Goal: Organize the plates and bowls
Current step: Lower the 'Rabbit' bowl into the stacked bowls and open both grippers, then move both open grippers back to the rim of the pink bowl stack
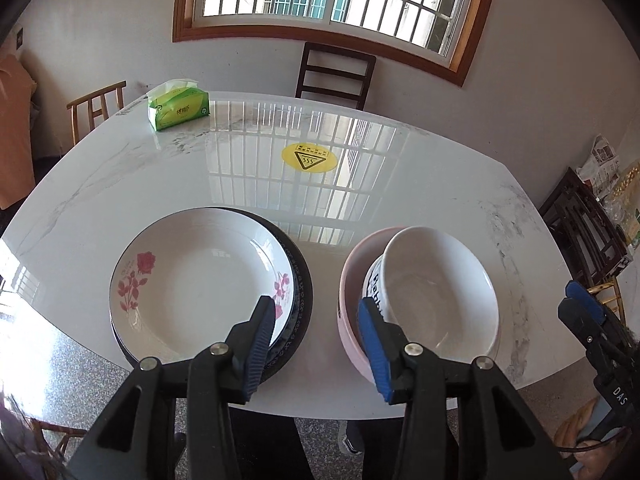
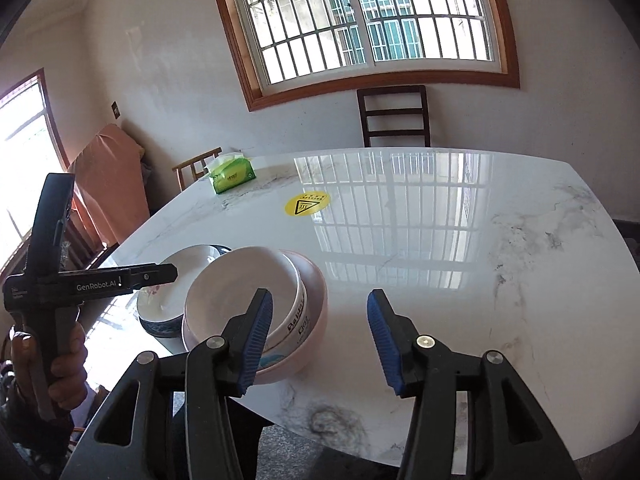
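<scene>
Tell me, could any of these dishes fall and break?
Maybe. The white bowl sits tilted inside the pink bowl, so a bump from the open left gripper might rock it. The plate stack and bowls also sit near the table edge, so a shove toward the person could push them off.

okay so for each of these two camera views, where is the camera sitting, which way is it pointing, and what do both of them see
Left wrist: rides the left claw, facing across the table toward the window; it sees the rose plate on a dark plate and the white bowl nested in the pink bowl. The right claw shows at the edge.
Right wrist: rides the right claw, facing the same way; the left claw's body and holding hand show.
Shared: both stacks, tissue pack, yellow sticker, dark chair.
</scene>
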